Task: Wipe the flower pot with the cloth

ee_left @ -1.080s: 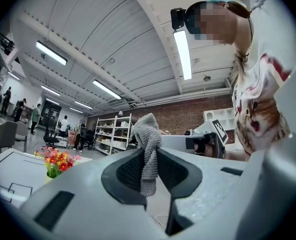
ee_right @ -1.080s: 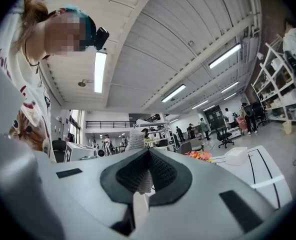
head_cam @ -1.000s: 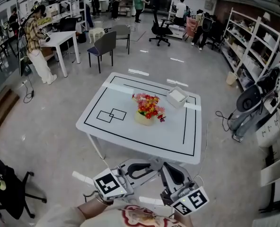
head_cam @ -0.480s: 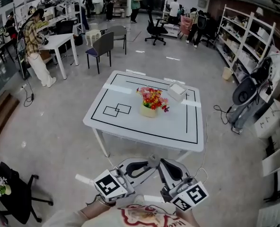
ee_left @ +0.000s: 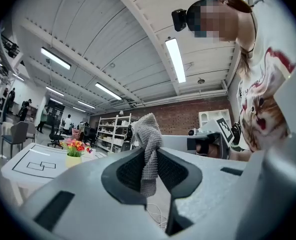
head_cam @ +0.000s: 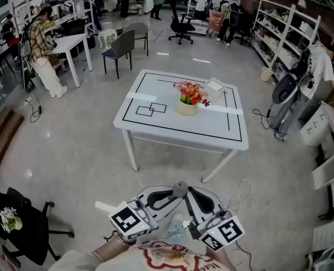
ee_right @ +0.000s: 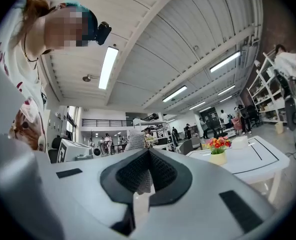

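Our left gripper (head_cam: 175, 190) and right gripper (head_cam: 185, 190) both pinch the cloth (ee_left: 149, 133), tips touching. Flower pot (head_cam: 186, 108) stands well apart, straight ahead, toward the far right corner of the table (head_cam: 178, 134); neither hand is nearer.

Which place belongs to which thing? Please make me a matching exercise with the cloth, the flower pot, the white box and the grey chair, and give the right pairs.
Things
1. grey cloth
2. flower pot
3. white box
4. grey chair

Places
A. on the floor, beside a white desk
B. pinched in the left tongs
C. at the far right corner of the white table
D. on the same table, nearer its middle

Pairs: 1-B, 2-D, 3-C, 4-A
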The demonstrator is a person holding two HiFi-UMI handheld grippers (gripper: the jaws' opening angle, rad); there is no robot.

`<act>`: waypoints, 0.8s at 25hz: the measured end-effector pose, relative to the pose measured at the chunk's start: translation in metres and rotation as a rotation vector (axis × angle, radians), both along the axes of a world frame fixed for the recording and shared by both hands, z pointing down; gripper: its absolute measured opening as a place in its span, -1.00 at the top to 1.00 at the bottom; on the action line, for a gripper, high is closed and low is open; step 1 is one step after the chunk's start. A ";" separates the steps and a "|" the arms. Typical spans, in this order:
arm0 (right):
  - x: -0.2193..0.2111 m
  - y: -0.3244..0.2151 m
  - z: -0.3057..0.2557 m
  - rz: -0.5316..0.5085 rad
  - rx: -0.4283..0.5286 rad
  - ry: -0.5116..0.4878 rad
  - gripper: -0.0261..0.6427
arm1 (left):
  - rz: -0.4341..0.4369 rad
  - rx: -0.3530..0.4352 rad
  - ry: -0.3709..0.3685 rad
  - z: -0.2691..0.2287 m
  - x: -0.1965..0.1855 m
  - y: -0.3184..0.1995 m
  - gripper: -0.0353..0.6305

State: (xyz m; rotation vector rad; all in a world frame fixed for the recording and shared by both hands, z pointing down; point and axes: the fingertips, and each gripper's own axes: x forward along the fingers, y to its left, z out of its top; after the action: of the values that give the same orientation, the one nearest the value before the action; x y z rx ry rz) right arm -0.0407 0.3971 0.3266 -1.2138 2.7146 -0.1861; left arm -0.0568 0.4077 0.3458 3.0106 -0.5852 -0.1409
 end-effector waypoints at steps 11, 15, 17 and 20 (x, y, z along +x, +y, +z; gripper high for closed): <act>-0.034 0.073 -0.002 0.060 0.036 0.032 0.93 | 0.031 0.025 0.013 -0.002 -0.034 0.071 0.71; -0.045 0.088 -0.013 0.068 0.091 0.065 0.93 | 0.012 0.064 0.038 -0.013 -0.044 0.084 0.71; -0.048 0.090 -0.009 0.089 0.096 0.077 0.93 | -0.004 0.055 0.031 -0.008 -0.047 0.085 0.71; -0.053 0.096 -0.006 0.073 0.073 0.066 0.93 | 0.005 0.033 0.030 -0.005 -0.051 0.088 0.71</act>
State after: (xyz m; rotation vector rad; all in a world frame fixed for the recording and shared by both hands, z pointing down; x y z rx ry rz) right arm -0.0937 0.4928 0.3205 -1.3180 2.7013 -0.0379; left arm -0.1081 0.4961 0.3408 3.0354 -0.5787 -0.1974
